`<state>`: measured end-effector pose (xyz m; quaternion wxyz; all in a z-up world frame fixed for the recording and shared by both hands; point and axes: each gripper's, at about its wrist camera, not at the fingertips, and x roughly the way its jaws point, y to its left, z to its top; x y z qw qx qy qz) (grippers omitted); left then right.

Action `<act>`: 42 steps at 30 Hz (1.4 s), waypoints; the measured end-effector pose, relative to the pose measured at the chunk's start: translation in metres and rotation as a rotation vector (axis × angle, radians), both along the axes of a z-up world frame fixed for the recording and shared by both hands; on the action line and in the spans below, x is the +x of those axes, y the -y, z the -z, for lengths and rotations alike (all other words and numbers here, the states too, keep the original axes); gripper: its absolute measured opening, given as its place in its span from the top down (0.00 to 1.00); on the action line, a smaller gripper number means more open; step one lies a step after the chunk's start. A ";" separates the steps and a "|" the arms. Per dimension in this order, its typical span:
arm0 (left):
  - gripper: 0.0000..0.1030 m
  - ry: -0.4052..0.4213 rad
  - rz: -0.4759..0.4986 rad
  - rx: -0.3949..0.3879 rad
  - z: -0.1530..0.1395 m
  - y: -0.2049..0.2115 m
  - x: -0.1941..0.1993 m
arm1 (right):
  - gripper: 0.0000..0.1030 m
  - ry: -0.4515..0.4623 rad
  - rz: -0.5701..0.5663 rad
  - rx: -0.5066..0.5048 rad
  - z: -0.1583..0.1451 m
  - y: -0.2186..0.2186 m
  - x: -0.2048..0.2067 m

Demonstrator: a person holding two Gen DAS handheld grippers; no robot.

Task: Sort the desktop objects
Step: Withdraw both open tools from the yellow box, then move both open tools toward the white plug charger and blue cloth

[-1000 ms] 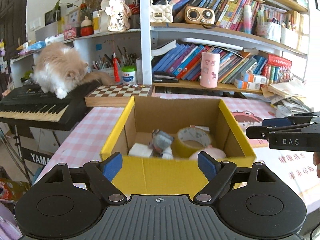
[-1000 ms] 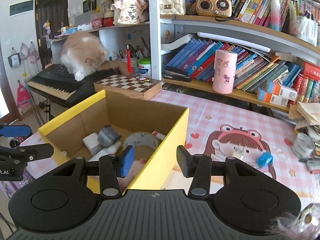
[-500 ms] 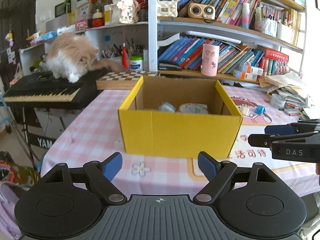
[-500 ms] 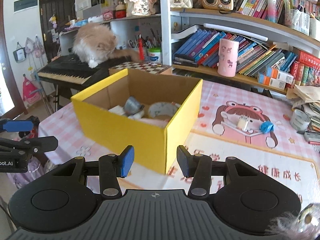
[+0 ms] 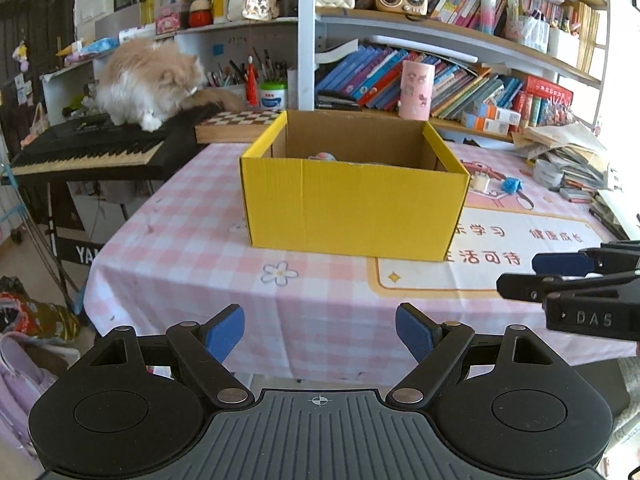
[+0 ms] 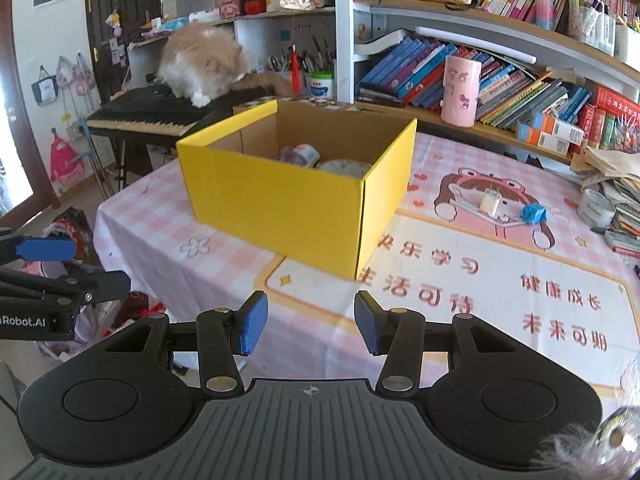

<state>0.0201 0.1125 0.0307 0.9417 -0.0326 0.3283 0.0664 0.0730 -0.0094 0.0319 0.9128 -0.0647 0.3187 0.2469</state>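
Both grippers had drawn back from over the yellow box (image 5: 354, 208) to the desk's (image 5: 192, 248) near edge. The left gripper (image 5: 320, 330) and right gripper (image 6: 308, 324) had their fingers apart, holding nothing. That probably meant a drop was done, with the small white item (image 6: 490, 202) and blue item (image 6: 534, 213) unsorted.

My left hand-held gripper (image 5: 320, 330) is matte black plastic: a ribbed grey-black housing with a small white crosshair mark at its centre, and a round domed disc at 8 and at 4 o'clock. Two angled black linkage arms, each with a silver screw head, carry blue textured pads (image 5: 224, 330). My right hand-held gripper (image 6: 308, 322) is built the same. From the side, one body reads "DAS", the other "Robot.AI", in white lettering.
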 end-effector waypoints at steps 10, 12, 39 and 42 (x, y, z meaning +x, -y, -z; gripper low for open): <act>0.17 -0.021 0.046 -0.019 0.007 0.011 -0.006 | 0.55 -0.027 -0.003 -0.029 0.009 -0.004 -0.021; 0.17 -0.027 0.057 -0.021 0.008 0.012 -0.006 | 0.55 -0.034 0.004 -0.030 0.011 -0.003 -0.023; 0.17 -0.080 0.313 -0.058 0.025 0.070 0.032 | 0.48 -0.117 0.272 -0.064 0.027 0.056 -0.034; 0.17 -0.073 0.339 -0.059 0.024 0.078 0.039 | 0.47 -0.112 0.304 -0.073 0.027 0.063 -0.034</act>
